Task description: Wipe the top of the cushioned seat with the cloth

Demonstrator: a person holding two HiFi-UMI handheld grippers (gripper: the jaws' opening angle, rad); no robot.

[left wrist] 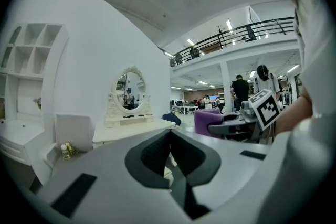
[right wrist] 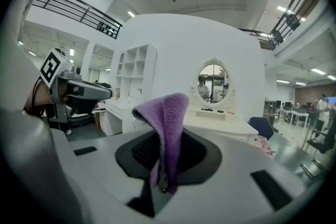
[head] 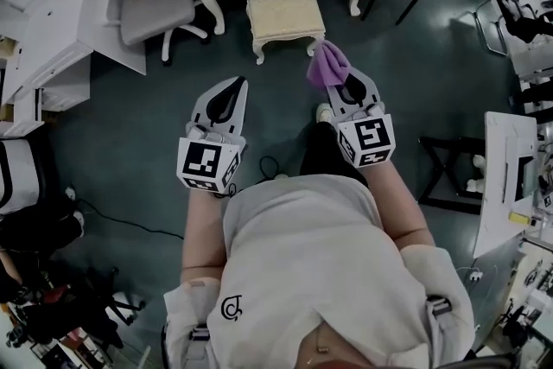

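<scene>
No words or numbers can be read. A small dark emblem (head: 232, 307) sits on the person's shirt (head: 302, 255). A black-and-white square marker (head: 204, 161) stands on the left hand-held gripper (head: 226, 92), and another square marker (head: 373, 136) on the right hand-held gripper (head: 349, 89).

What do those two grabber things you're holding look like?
The left gripper and right gripper are pale grey wedge-shaped shells with dark padded insides. Each carries a white cube with black square markers. The person wears a light top.

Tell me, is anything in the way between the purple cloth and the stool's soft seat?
No, nothing I can see. The cloth is pinched in the jaws of the right gripper, just by the near right corner of the seat. The seat top is bare, and only floor shows between them.
</scene>
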